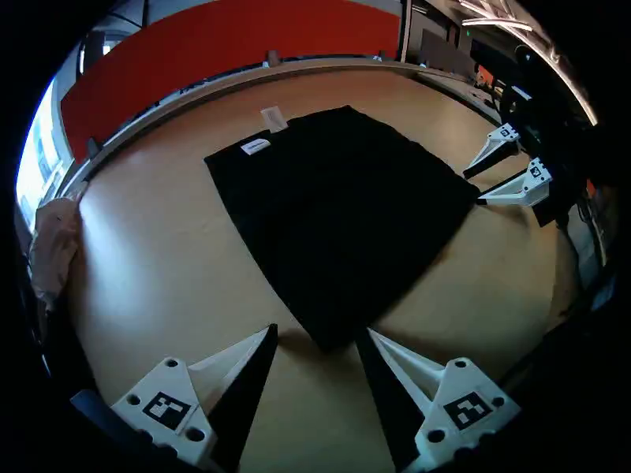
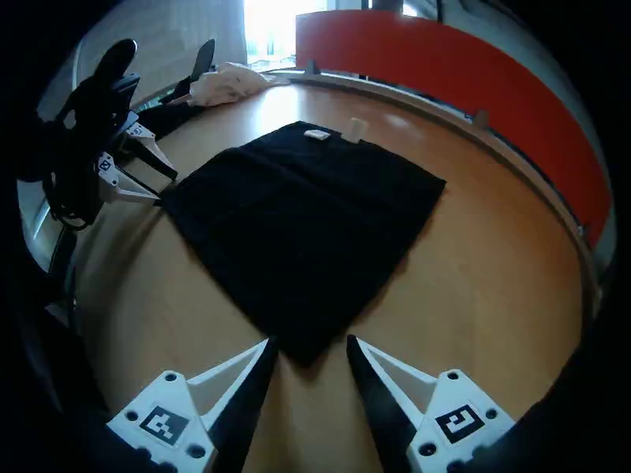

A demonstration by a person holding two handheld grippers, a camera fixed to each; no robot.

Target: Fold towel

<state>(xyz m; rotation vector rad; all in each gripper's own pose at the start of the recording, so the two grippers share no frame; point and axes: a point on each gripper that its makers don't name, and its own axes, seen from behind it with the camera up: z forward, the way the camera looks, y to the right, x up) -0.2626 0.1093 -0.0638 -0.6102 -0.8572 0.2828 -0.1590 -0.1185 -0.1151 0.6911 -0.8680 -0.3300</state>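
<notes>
A black towel (image 1: 339, 213) lies flat on the wooden table (image 1: 158, 260), with a white label (image 1: 255, 146) at its far corner. My left gripper (image 1: 315, 329) stands open low over the table, the towel's near corner just between its fingertips. In the right gripper view the towel (image 2: 308, 229) spreads ahead, and my right gripper (image 2: 311, 339) is open around another near corner. Each gripper shows in the other's view, at a side corner of the towel: the right gripper (image 1: 472, 188) and the left gripper (image 2: 167, 189), both with jaws apart.
A small white object (image 1: 274, 118) stands just beyond the towel's far edge. A pale bundle of cloth (image 1: 51, 244) lies at the table's rim. A red panel (image 1: 237, 39) runs behind the curved table edge. Bare wood surrounds the towel.
</notes>
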